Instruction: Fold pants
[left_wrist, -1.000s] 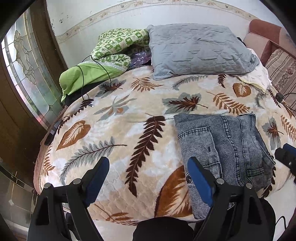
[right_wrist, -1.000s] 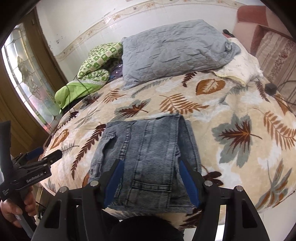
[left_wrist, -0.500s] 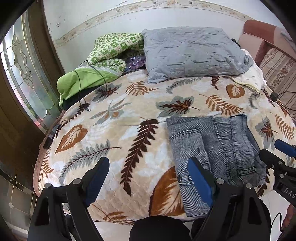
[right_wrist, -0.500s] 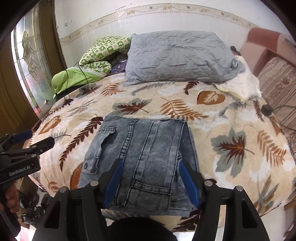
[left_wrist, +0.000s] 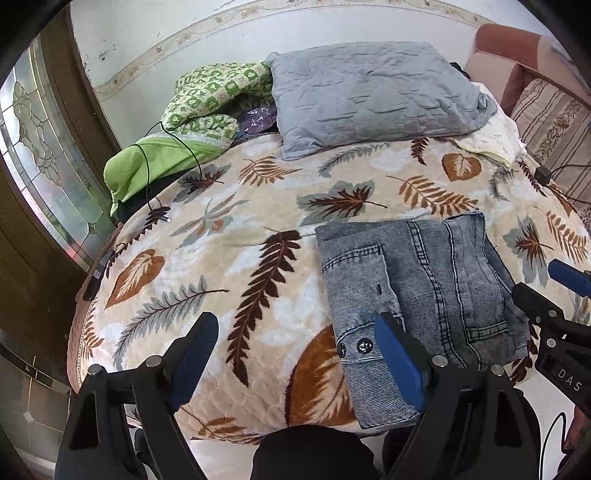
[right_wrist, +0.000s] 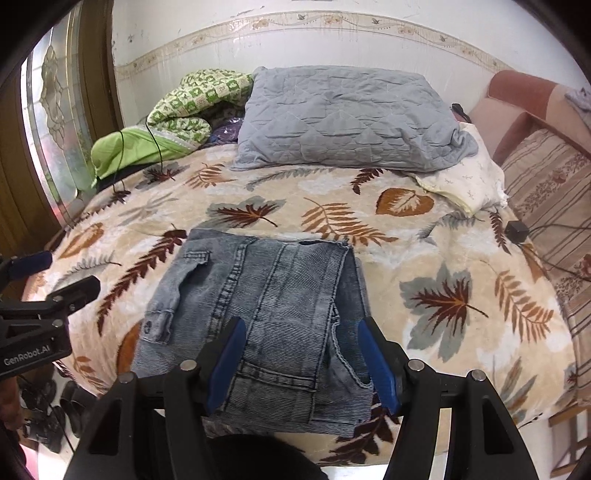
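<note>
The grey denim pants (left_wrist: 417, 295) lie folded into a compact rectangle near the front edge of the bed; they also show in the right wrist view (right_wrist: 258, 317). My left gripper (left_wrist: 295, 343) is open and empty, held off the bed's front edge, left of the pants. My right gripper (right_wrist: 301, 350) is open and empty, held back above the pants' near edge, not touching them. Each gripper shows at the side of the other's view: the right one (left_wrist: 554, 291), the left one (right_wrist: 48, 277).
The bed has a leaf-patterned blanket (right_wrist: 424, 236). A grey pillow (right_wrist: 347, 118), green bedding (right_wrist: 173, 118) with a black cable and a cream cloth (right_wrist: 469, 181) lie at the back. A sofa (right_wrist: 546, 155) stands right. A glass door (left_wrist: 40, 155) is left. Shoes (right_wrist: 55, 413) lie on the floor.
Both grippers have drawn back and risen from the bed, so the folded pants look smaller. The pants have not moved. Both grippers stayed open.
</note>
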